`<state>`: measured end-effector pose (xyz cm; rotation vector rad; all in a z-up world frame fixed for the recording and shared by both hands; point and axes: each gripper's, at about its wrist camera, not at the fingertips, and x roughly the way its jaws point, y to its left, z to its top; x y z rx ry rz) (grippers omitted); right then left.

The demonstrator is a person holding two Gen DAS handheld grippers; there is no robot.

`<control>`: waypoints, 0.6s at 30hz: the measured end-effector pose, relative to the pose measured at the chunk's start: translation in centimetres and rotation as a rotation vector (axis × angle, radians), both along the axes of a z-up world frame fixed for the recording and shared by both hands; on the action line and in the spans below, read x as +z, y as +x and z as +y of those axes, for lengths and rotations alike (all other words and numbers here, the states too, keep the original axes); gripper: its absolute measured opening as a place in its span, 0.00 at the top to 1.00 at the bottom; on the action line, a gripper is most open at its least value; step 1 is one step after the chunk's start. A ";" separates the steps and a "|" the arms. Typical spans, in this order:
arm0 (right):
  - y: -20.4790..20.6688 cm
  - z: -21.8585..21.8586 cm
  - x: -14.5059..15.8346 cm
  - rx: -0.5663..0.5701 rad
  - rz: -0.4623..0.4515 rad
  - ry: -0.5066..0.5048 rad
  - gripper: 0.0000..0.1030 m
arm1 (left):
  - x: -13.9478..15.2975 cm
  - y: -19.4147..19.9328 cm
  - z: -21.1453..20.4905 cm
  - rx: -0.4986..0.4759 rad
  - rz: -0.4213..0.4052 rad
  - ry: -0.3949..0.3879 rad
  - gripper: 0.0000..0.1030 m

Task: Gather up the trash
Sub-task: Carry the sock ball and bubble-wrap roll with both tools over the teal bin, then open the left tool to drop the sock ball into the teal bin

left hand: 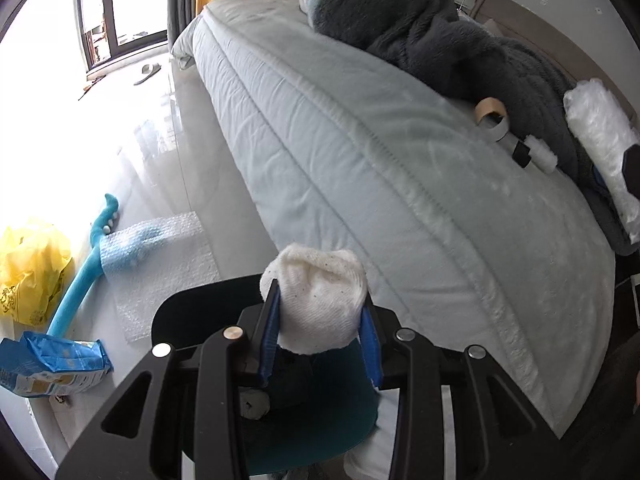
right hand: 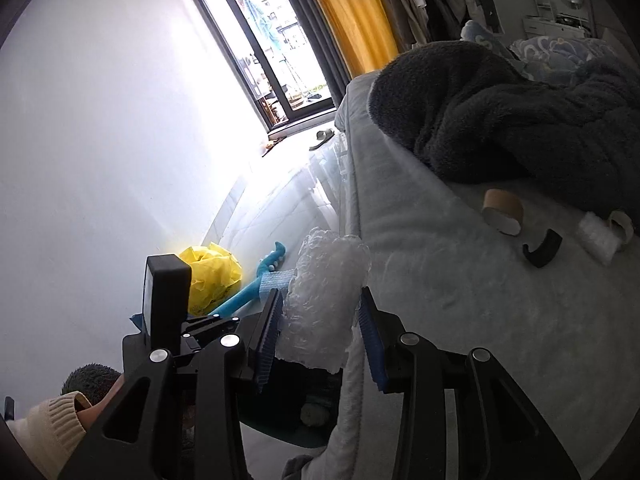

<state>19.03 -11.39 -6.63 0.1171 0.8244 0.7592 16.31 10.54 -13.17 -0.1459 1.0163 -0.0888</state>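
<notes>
My left gripper (left hand: pixel 320 320) is shut on a white balled sock (left hand: pixel 316 300), held above a dark bin (left hand: pixel 184 316) with a teal inside beside the bed. My right gripper (right hand: pixel 320 320) is shut on a roll of clear bubble wrap (right hand: pixel 320 300), also over the dark bin (right hand: pixel 280 412) at the bed's edge; the roll also shows at the right in the left wrist view (left hand: pixel 600 148). On the mattress (left hand: pixel 360 160) lie cardboard tape cores (left hand: pixel 490 110), a black curved piece (right hand: pixel 542 250) and a small white wad (right hand: pixel 596 236).
A dark grey fleece blanket (left hand: pixel 420 32) is heaped on the bed. On the floor lie a yellow plastic bag (left hand: pixel 30 268), a blue toy with bubble wrap (left hand: pixel 132 248), a blue packet (left hand: pixel 52 364) and a slipper (right hand: pixel 322 138). A window stands at the far end.
</notes>
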 end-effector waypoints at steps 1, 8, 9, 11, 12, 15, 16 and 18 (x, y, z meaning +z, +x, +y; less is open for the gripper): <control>0.0 0.5 -0.1 0.008 0.003 -0.003 0.62 | -0.4 -0.1 0.6 0.008 0.014 0.003 0.63; 0.4 4.2 -1.6 0.061 0.027 -0.037 0.62 | -3.1 -0.8 4.4 0.059 0.116 -0.009 0.63; 0.4 4.8 -1.8 0.069 0.030 -0.043 0.62 | -3.7 -0.9 4.9 0.062 0.139 -0.014 0.63; 0.3 6.0 -2.2 0.087 0.039 -0.053 0.62 | -4.7 -1.1 5.7 0.070 0.182 -0.029 0.62; 0.2 6.6 -2.4 0.096 0.041 -0.057 0.62 | -5.1 -1.2 6.0 0.074 0.200 -0.036 0.62; 0.1 8.1 -2.9 0.123 0.048 -0.072 0.62 | -6.3 -1.6 7.0 0.082 0.253 -0.056 0.62; 0.0 8.7 -3.1 0.132 0.051 -0.081 0.62 | -6.6 -1.8 7.2 0.084 0.268 -0.062 0.62; -0.1 9.4 -3.6 0.147 0.057 -0.095 0.62 | -7.3 -2.0 7.7 0.090 0.293 -0.071 0.60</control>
